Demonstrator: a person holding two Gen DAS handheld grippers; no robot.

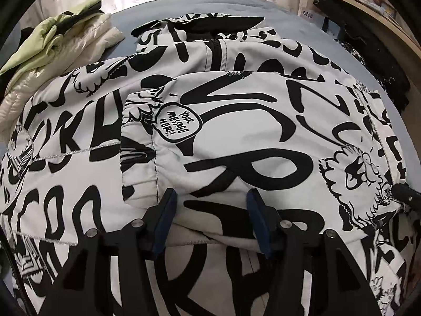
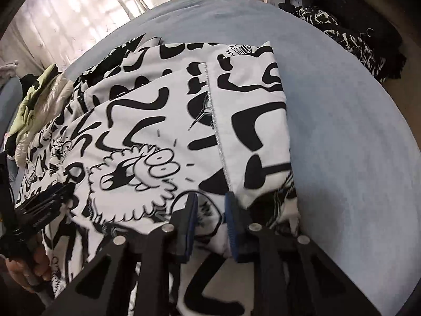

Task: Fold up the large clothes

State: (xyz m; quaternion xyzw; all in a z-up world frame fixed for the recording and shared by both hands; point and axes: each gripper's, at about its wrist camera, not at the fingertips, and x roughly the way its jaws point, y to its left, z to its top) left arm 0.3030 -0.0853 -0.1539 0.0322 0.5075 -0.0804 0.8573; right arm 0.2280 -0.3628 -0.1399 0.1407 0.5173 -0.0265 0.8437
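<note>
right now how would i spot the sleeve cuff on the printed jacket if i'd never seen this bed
Find the blue bed, then the black-and-white graffiti-print jacket spread over it. The sleeve lies folded across its middle; the cuff is the gathered, elastic end, beside a speech bubble reading "your message here".

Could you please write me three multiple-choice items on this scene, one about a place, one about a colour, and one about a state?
1. Where does the pile of other clothes lie, seen from the left wrist?
A. far left of the jacket
B. on the shelf
C. on top of the jacket

2. What colour is the bed sheet?
A. red
B. light blue
C. yellow

3. How does the left tool stand?
A. clamped on a hanger
B. open over the jacket
C. out of view

Answers:
1 A, the green and cream pile sits beyond the printed jacket on the far left.
2 B, bare blue sheet shows right of the jacket.
3 B, both fingers stand well apart, with cloth below them.
</note>
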